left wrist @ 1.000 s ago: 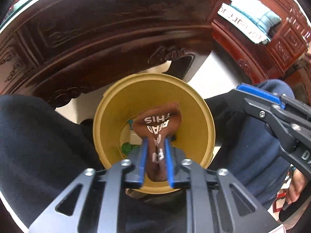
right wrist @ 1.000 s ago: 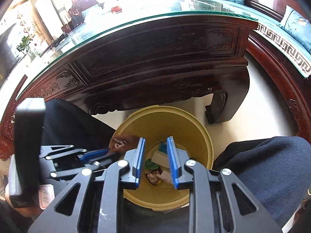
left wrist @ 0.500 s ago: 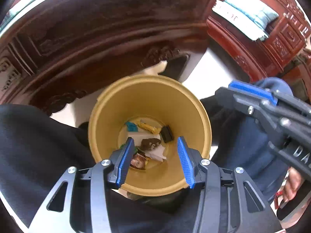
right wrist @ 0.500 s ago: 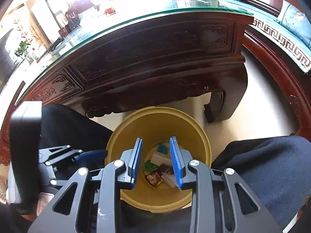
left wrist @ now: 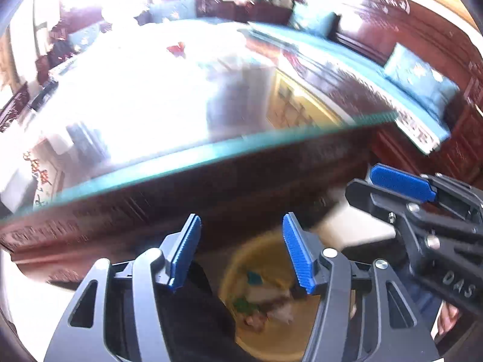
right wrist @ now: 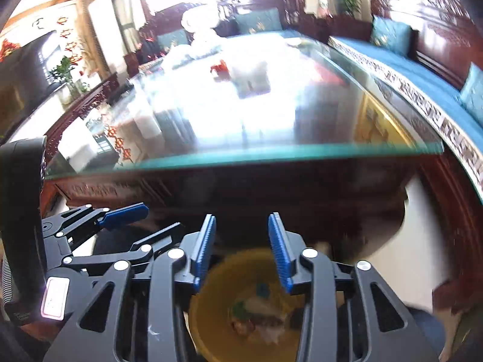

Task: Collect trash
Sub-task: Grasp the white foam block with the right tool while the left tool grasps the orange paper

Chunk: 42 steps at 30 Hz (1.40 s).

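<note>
A round yellow bin is seen from above in both wrist views, blurred by motion. At its bottom a small heap of trash is gathered: a teal scrap, a green piece, something white and something brownish, none sharp enough to be identified further. The bin is placed on the pale floor just in front of the dark carved wooden table, below its glass top, and it is flanked by the dark-clothed legs of a person.

The left gripper is held above the bin with its blue pads set wide apart; its jaws have just been opening, and nothing is caught between them. The trash is seen below and beyond the gap, well apart from the pads, slightly toward the right-hand pad.

The right gripper is likewise held over the bin, its jaws parted less widely and also just opening, with nothing between them. The bin's interior is framed under its gap, the trash well clear of the pads.

Each gripper is seen at the edge of the other's view, beside the bin. A small red item is left on the glass top, far from the bin.
</note>
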Motion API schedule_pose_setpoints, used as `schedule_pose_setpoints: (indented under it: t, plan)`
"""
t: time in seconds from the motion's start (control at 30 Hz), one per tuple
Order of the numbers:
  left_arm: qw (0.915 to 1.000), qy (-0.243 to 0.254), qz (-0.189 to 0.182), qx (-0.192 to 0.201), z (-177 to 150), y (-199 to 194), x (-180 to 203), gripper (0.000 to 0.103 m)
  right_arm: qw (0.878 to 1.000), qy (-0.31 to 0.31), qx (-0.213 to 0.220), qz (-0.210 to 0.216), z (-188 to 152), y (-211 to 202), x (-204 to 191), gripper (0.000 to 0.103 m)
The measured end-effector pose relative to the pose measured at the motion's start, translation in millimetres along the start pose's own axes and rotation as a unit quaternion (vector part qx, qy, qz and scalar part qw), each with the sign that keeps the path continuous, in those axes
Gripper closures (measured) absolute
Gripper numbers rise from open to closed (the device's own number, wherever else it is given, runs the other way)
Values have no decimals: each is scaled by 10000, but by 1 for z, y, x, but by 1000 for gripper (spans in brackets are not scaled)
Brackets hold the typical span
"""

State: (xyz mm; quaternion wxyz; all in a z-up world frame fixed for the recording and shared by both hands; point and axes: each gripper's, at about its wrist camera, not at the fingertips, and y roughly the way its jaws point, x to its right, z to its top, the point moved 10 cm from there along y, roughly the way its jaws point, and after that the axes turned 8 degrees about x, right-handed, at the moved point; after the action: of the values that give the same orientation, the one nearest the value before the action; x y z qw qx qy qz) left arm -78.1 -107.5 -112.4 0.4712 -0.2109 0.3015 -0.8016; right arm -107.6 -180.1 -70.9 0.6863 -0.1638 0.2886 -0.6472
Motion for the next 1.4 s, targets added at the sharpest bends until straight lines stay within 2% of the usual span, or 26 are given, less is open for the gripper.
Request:
schedule_pose_setpoints:
  t: [0.13,0.3,0.4,0.53,0.7,0.8,1.13,1.27,1.33,1.4]
  plan:
    - [9994,-140,212,247,45,9,-24,40,9997,-102,189,92,43,21,-7,59]
    - [9976,-264,419,477,91,30,-45,25,9995,-94,309,34,87,51,-2,47]
    - [9970,-359,468,509,114,51,-59,24,9994,-134,333,-5,110,75,0,41]
    - [9959,-476,600,472,140,82,-82,24,9989,-223,399,41,145,107,0,41]
    - [9941,-686,709,455,164,113,-117,24,9981,-362,375,318,190,154,-8,50]
    - [9933,-741,778,422,175,130,-131,24,9983,-449,246,285,204,185,-10,53]
    - [9946,-742,709,142,186,175,-145,24,9977,-642,-162,122,212,252,-6,59]
    - [9944,-787,694,124,190,178,-144,24,9969,-728,-262,138,209,267,-4,73]
    - [9944,-761,718,126,192,180,-144,24,9967,-761,-253,106,212,265,-3,88]
    - [9945,-727,747,134,196,182,-144,24,9970,-743,-205,39,213,262,1,89]
